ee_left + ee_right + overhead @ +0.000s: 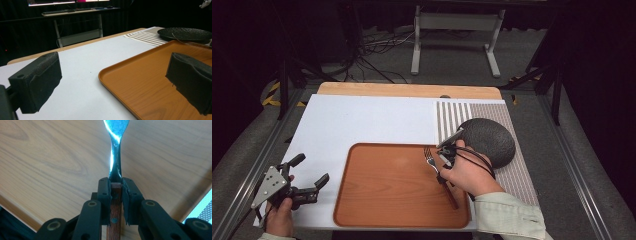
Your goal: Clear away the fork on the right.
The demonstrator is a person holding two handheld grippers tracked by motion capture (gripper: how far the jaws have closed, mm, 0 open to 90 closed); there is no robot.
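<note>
Your right gripper (447, 154) pinches a wooden-handled fork (430, 159) over the right part of the orange-brown tray (362, 200), its black jaws pressed flat against either side of the wooden handle. In the right gripper view the fork (115, 157) runs straight out ahead of the gripper (116, 195): the riveted wood sits clamped between the jaws and the steel neck rises beyond them above the tray's wood-grain surface (50, 157). From above, the tines point toward the far edge of the tray, just beside the dark round plate (492, 140) on the striped placemat (452, 117). Your left gripper (307, 175) rests well apart at the near left corner of the white table (362, 120), jaws spread wide and holding nothing, one over the tabletop, one over the tray's edge (105, 75).
</note>
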